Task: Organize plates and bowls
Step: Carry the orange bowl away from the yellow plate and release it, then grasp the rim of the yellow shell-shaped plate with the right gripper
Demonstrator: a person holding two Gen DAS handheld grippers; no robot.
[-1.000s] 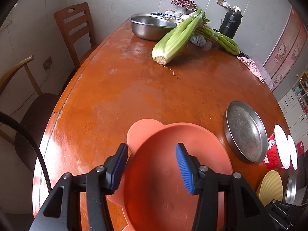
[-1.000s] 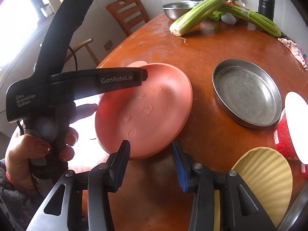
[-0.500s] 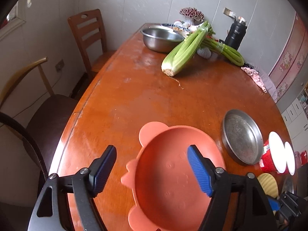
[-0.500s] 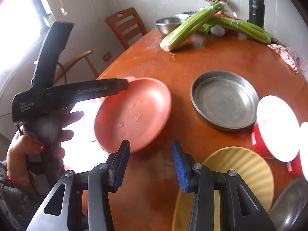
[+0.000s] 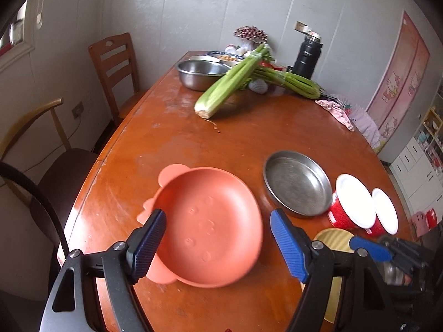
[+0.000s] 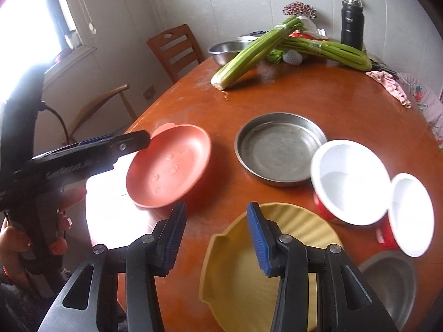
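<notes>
A salmon-pink plate with ear tabs lies on the wooden table; it also shows in the right wrist view. My left gripper is wide open above its near edge, touching nothing. A round steel pan sits right of the plate. Two red bowls with white insides lie tilted beside it. A yellow ribbed plate is at the near edge. My right gripper is open and empty over its left rim.
Celery bunches, a large steel bowl, a black flask and a pink cloth are at the far end. A steel lid or bowl is near right. Wooden chairs stand left of the table.
My left gripper opened wider and pulled back up from the pink plate, which stays on the table. My right gripper drew back toward the yellow plate, still open.
</notes>
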